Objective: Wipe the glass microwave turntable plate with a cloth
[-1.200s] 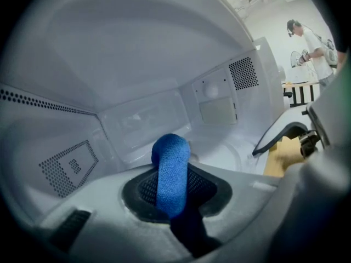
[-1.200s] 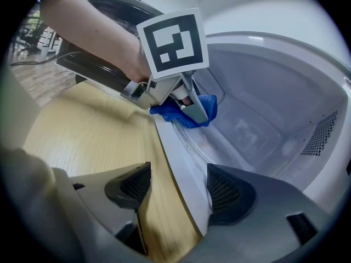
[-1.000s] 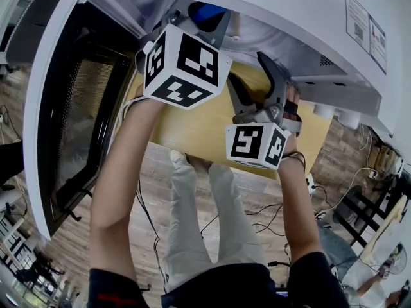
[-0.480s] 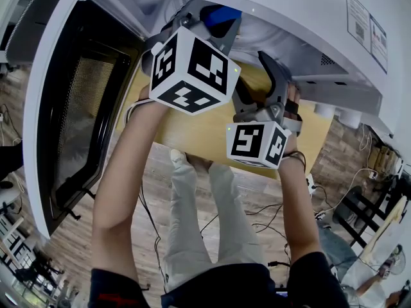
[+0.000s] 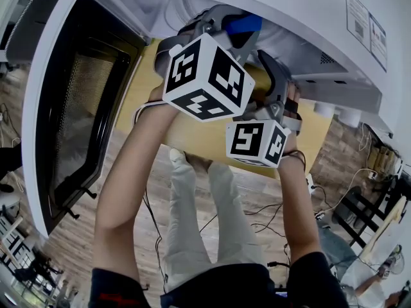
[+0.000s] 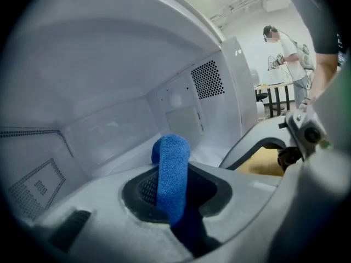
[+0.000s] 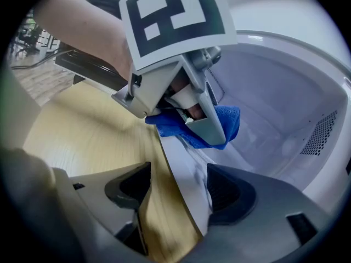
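Observation:
My left gripper (image 5: 232,29) is shut on a folded blue cloth (image 5: 244,22) and reaches into the open white microwave (image 5: 192,5). In the left gripper view the cloth (image 6: 171,169) stands up between the jaws, with the cavity's back wall (image 6: 109,119) behind it. The glass plate (image 7: 181,174) shows as a pale, glassy strip seen nearly edge-on. It runs between the jaws of my right gripper (image 7: 178,193), which is shut on it. The cloth (image 7: 222,126) in the left gripper (image 7: 189,111) lies against the plate's far end. In the head view the right gripper (image 5: 275,69) sits just right of the left one.
The microwave door (image 5: 70,108) hangs open at the left. A light wooden tabletop (image 5: 199,133) lies under both grippers. Vent holes (image 6: 207,80) mark the cavity's right wall. A person (image 6: 285,48) stands far off in the room. Cables (image 5: 257,217) trail on the wood floor.
My left gripper has moved right and deeper into the microwave opening, carrying the blue cloth. The right gripper has stayed where it was.

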